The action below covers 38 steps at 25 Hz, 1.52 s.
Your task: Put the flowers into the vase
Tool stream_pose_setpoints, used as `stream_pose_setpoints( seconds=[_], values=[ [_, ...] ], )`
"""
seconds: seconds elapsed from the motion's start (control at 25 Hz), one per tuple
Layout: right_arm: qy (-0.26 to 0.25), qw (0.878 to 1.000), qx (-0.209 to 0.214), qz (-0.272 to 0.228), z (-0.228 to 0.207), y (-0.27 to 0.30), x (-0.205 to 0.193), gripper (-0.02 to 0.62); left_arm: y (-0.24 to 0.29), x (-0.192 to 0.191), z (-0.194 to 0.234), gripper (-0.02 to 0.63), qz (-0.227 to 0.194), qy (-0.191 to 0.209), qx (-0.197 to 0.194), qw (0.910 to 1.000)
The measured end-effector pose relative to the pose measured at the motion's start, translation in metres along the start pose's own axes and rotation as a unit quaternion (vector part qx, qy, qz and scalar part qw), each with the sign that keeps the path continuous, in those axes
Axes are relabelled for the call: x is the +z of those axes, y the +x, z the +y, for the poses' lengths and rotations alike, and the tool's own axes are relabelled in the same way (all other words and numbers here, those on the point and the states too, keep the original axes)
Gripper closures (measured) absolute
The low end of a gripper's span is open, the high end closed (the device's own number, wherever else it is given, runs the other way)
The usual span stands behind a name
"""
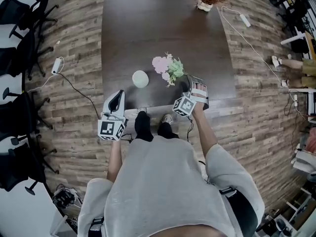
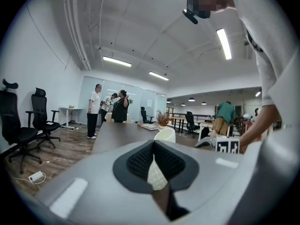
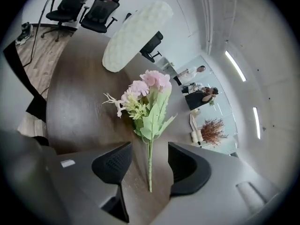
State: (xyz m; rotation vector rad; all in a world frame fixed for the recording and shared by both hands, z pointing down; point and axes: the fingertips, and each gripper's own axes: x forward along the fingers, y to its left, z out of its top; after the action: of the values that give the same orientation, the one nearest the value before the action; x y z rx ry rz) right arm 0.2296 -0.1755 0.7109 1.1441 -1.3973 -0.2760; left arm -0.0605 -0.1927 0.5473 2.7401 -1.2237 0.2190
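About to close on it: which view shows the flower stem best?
The right gripper view: the stem lies on the table between the right gripper's open jaws, touching neither. The head view shows mostly the blossoms; the left gripper view shows none of it.

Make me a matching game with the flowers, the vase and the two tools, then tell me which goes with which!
Things:
1. flowers
2. vase
3. left tool
4. right tool

Descriptions:
A. shut, nothing in it
B. white and round
C. open, one jaw on each side of the stem
D. pink and green

Pairs: 1-D, 2-B, 3-A, 4-C
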Motion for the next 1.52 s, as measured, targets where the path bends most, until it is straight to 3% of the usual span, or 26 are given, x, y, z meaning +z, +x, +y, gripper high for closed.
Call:
stream_pose_setpoints(
  seconds=[0.28,0.68,1.04,1.28,1.52],
  values=[
    [0.013,0.999,0.018,0.037,0.006,0.037,-0.011,0.379,0.002,-0.01,-0.002,0.595,0.011,-0.007,-0.006,0.9999],
    [0.01,0.999,-0.005,0.048,0.005,0.055,-0.01,0.532,-0.002,-0.016,0.005,0.595,0.017,-0.014,0.001,0.9998],
    [0.073,0.997,-0.014,0.028,-0.005,0.048,-0.009,0.558,-0.011,-0.019,0.007,0.595,0.021,-0.012,0.006,0.9997],
    [0.178,0.984,-0.013,-0.007,-0.02,0.037,-0.004,0.563,-0.01,-0.019,0.001,0.595,0.019,-0.01,0.004,0.9997],
    [0.152,0.988,0.02,0.011,-0.005,0.042,-0.004,0.565,-0.008,-0.017,-0.005,0.595,0.015,-0.01,-0.002,0.9998]
  ],
)
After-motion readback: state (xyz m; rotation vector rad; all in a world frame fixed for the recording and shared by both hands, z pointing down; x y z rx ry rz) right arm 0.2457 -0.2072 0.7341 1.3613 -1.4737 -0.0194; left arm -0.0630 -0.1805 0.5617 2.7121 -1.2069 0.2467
